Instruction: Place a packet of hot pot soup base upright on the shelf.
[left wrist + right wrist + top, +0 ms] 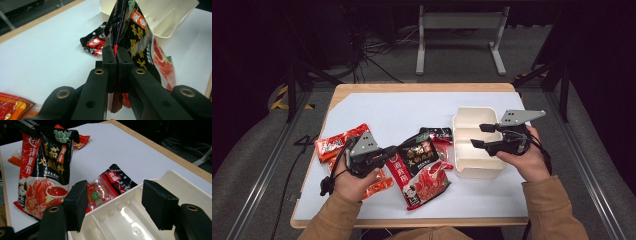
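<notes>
A large black-and-red sauce packet (422, 170) with a tomato picture is pinched at its upper edge by my left gripper (393, 152), which is shut on it. The packet (135, 32) rises past the closed pads of that gripper (116, 53). From the right gripper view the packet (47, 165) hangs upright, its lower end near the table. My right gripper (479, 136) stands open over the left part of a white plastic bin (472, 117). Its jaws (115, 202) straddle the bin's wall (130, 220) with nothing pressed between the pads.
A small black-and-red packet (437, 135) lies between the big packet and the bin (170, 15). Orange-red packets (337, 142) lie at the left under my left hand. A white sheet (402, 110) covers the wooden table; its far half is bare.
</notes>
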{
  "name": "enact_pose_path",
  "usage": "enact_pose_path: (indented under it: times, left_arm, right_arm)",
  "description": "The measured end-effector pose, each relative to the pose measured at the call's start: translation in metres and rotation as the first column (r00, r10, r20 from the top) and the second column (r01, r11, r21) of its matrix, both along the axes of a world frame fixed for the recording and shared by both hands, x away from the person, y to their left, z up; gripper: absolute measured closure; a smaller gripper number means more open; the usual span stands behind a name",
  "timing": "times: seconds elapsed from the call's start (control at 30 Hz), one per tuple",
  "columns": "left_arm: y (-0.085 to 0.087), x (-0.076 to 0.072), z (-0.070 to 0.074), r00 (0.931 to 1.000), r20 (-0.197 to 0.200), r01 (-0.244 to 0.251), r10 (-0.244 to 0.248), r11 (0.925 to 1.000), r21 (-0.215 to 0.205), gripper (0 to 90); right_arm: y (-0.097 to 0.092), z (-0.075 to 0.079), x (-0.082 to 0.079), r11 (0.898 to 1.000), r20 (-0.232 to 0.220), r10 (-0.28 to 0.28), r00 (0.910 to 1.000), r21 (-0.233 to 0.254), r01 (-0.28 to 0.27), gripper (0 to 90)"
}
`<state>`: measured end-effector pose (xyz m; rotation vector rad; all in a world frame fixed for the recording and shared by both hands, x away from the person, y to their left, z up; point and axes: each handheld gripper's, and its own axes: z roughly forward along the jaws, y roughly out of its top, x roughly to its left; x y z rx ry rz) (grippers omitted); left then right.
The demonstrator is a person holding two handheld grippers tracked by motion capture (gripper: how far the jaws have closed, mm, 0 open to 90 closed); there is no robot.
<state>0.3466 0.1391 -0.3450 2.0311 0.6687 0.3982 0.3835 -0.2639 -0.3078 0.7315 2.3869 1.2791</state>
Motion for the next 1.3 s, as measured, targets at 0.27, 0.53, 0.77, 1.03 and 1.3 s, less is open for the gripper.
enact_pose_path:
  times: [0.27, 0.53, 0.77, 1.03, 1.3]
  left_arm:
    - [-0.009, -0.010, 0.017, 0.9981, 0.033, 0.053, -0.052, 0.9985, -0.013, 87.7]
    - [-0.010, -0.021, 0.036, 0.9926, 0.098, 0.074, -0.071, 0.9968, -0.029, 87.6]
    - [-0.011, -0.026, 0.045, 0.9860, 0.143, 0.090, -0.085, 0.9955, -0.028, 87.7]
    - [-0.020, -0.028, 0.044, 0.9835, 0.150, 0.104, -0.101, 0.9946, -0.008, 87.6]
    - [-0.025, -0.031, 0.044, 0.9799, 0.158, 0.126, -0.121, 0.9918, -0.021, 87.5]
  right_arm:
    - [0.008, 0.006, -0.006, 0.998, 0.007, 0.050, 0.9987, 0.032, -0.050, 38.0]
    - [0.024, 0.015, -0.015, 0.989, 0.017, 0.130, 0.9913, 0.074, -0.131, 37.8]
    - [0.041, 0.018, -0.021, 0.979, 0.026, 0.180, 0.9834, 0.090, -0.181, 37.1]
    - [0.063, 0.015, -0.021, 0.960, 0.014, 0.236, 0.9717, 0.155, -0.235, 35.6]
    - [0.081, 0.003, -0.017, 0.957, -0.013, 0.251, 0.9678, 0.153, -0.246, 34.7]
